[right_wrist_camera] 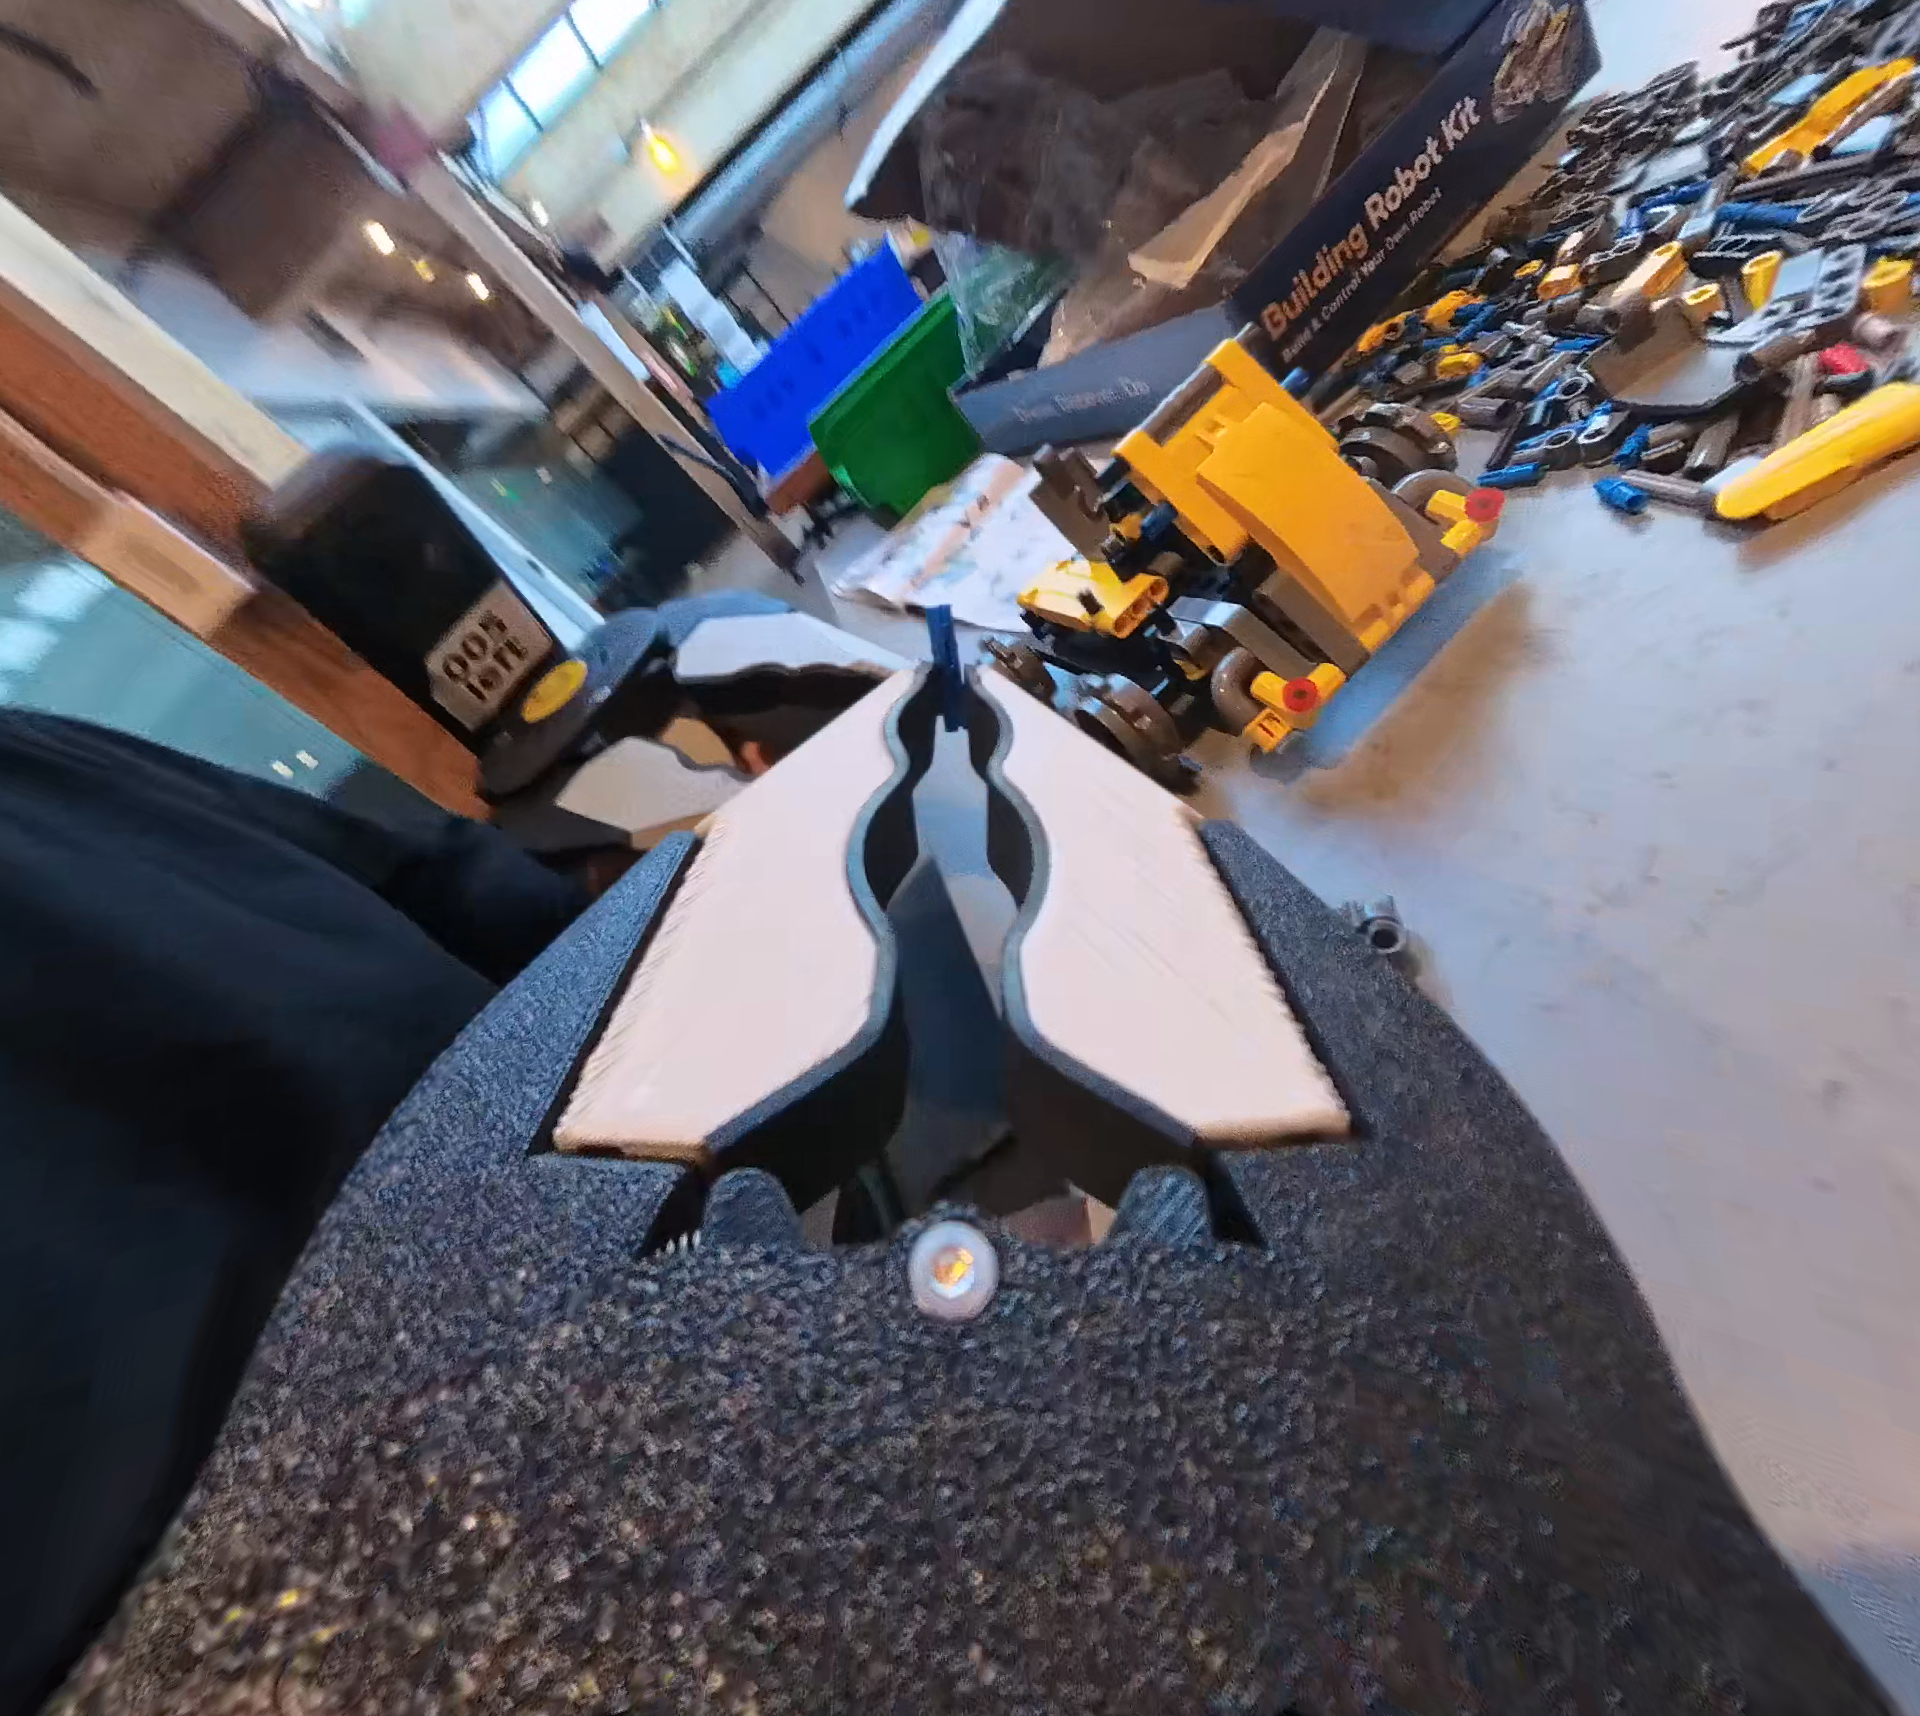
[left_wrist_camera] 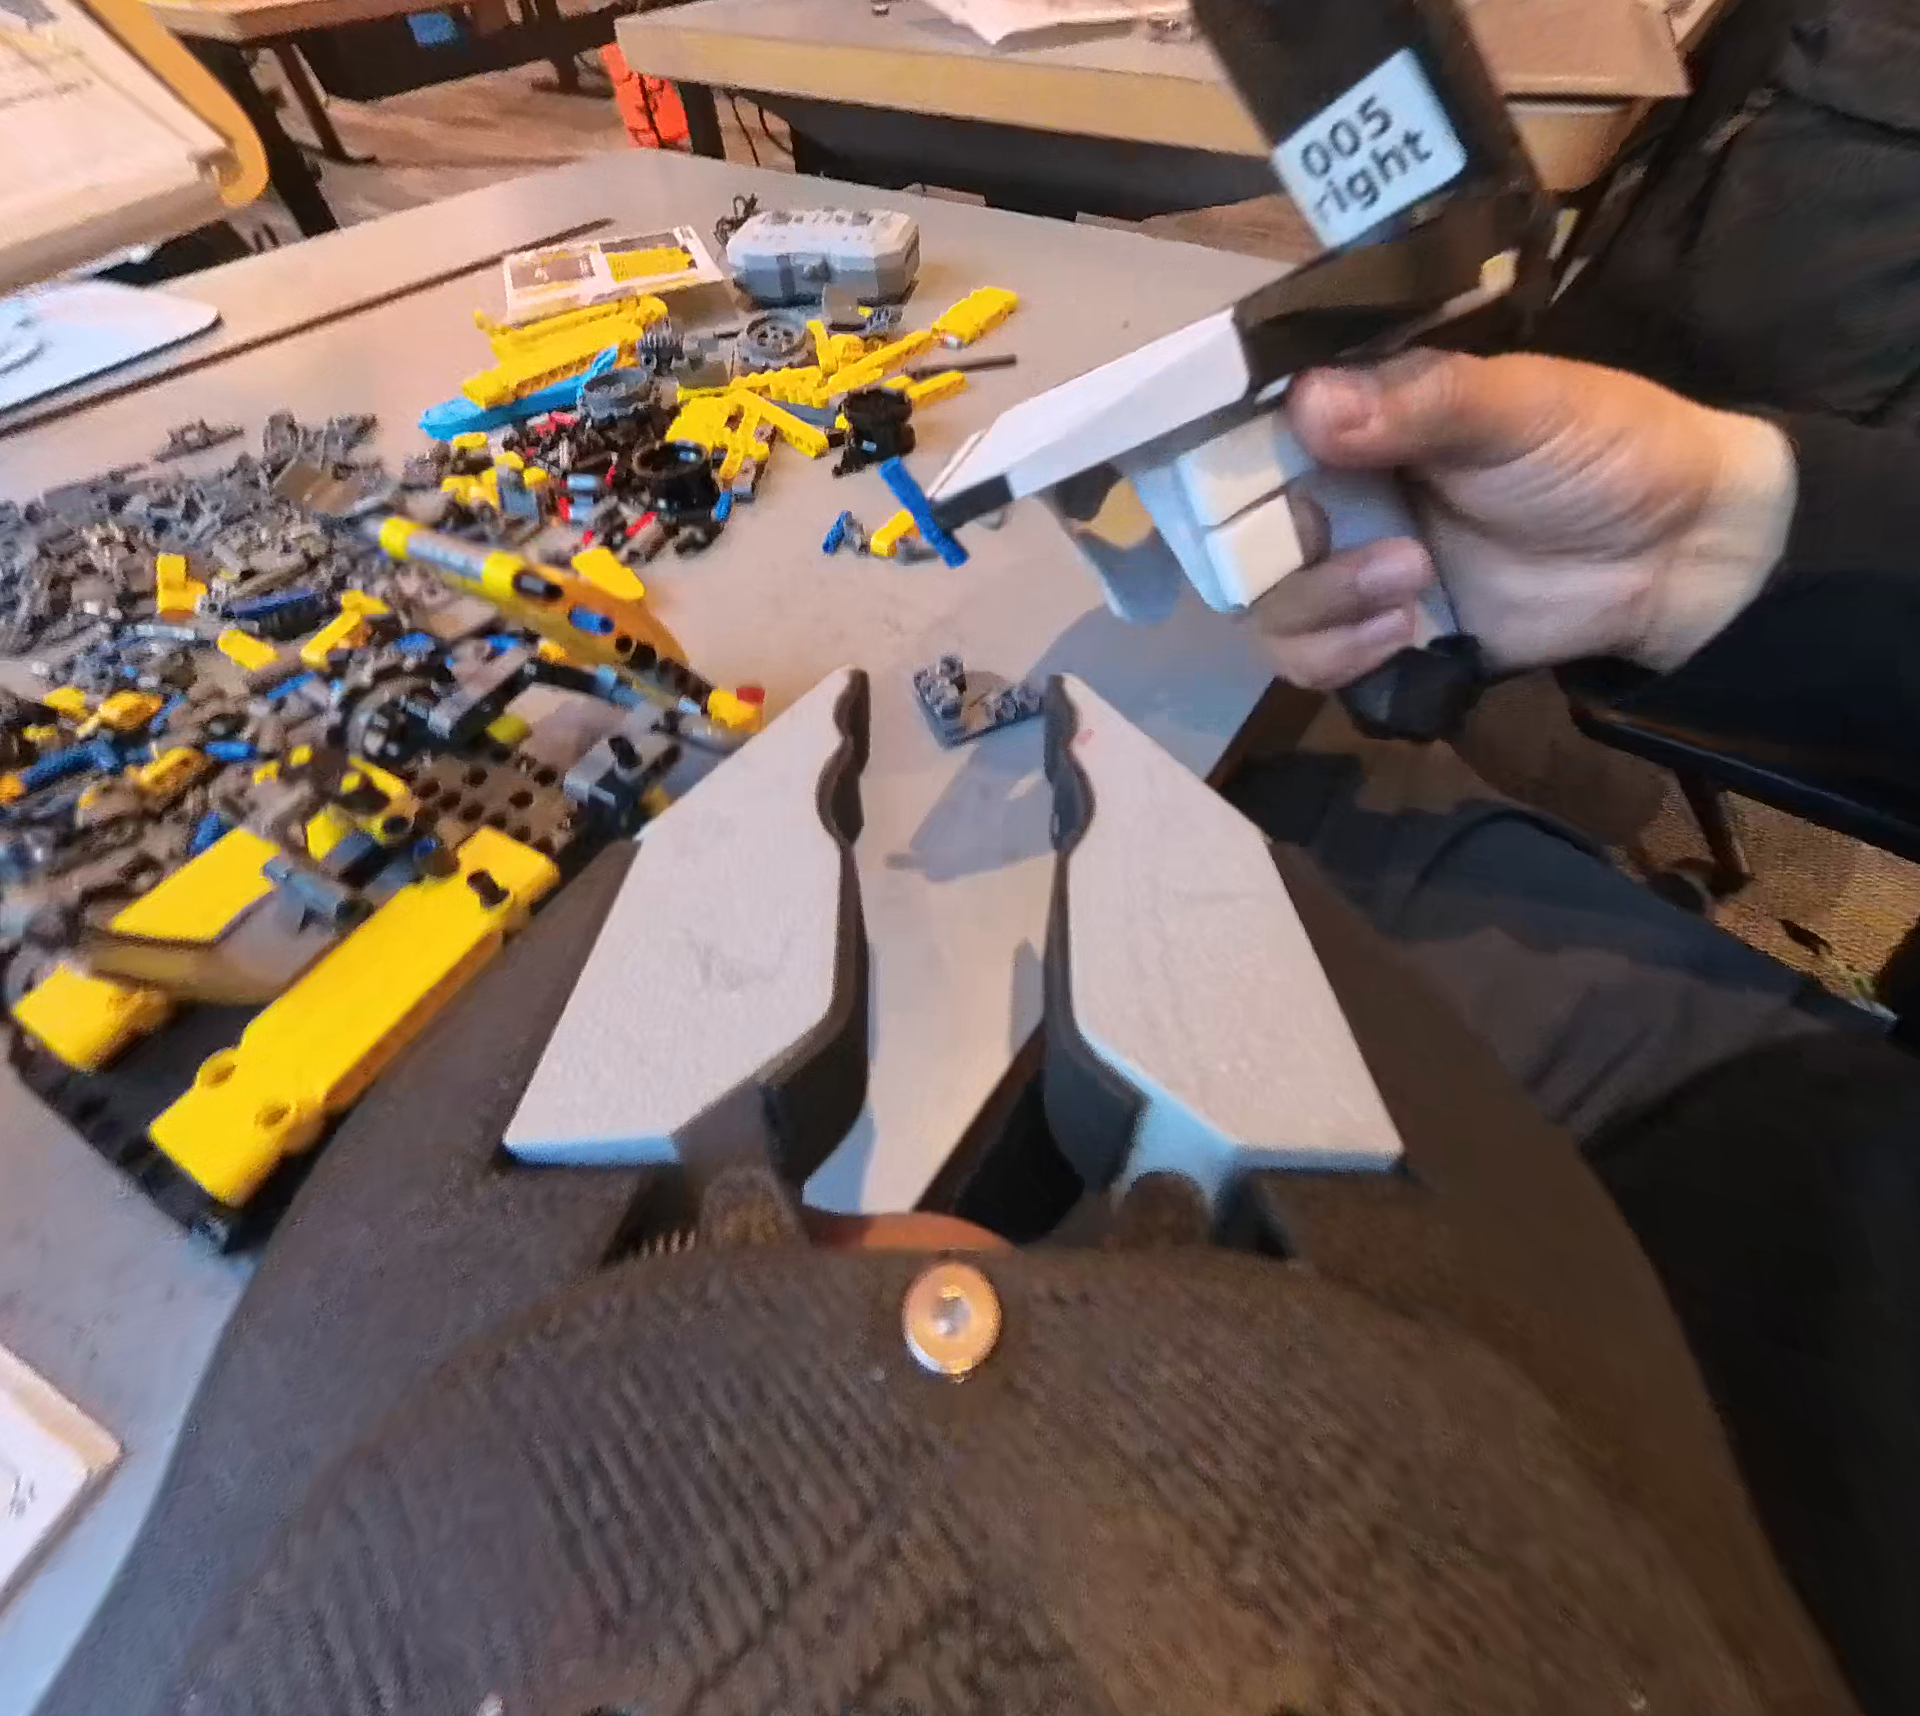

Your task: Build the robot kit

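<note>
My right gripper [right_wrist_camera: 948, 679] is shut on a thin blue building-kit pin [right_wrist_camera: 943, 650] that sticks out past its tips. In the left wrist view the same gripper [left_wrist_camera: 940, 508] is held by a hand above the grey table [left_wrist_camera: 1091, 295], with the blue pin [left_wrist_camera: 920, 508] at its tips. My left gripper [left_wrist_camera: 956, 695] is open and empty, low over the table. A small dark grey brick assembly [left_wrist_camera: 977, 700] lies just beyond its tips. A partly built yellow and grey vehicle model [right_wrist_camera: 1247, 544] stands on the table ahead of the right gripper.
Loose yellow, blue, grey and black parts [left_wrist_camera: 312, 627] cover the table's left side, with a grey battery box [left_wrist_camera: 821, 253] behind them. An open dark kit box [right_wrist_camera: 1299, 128] lies at the far side. A booklet [right_wrist_camera: 956, 544] lies by the model. The table edge [left_wrist_camera: 1247, 710] is close on the right. Both grippers' tips are close together, under 4 cm apart.
</note>
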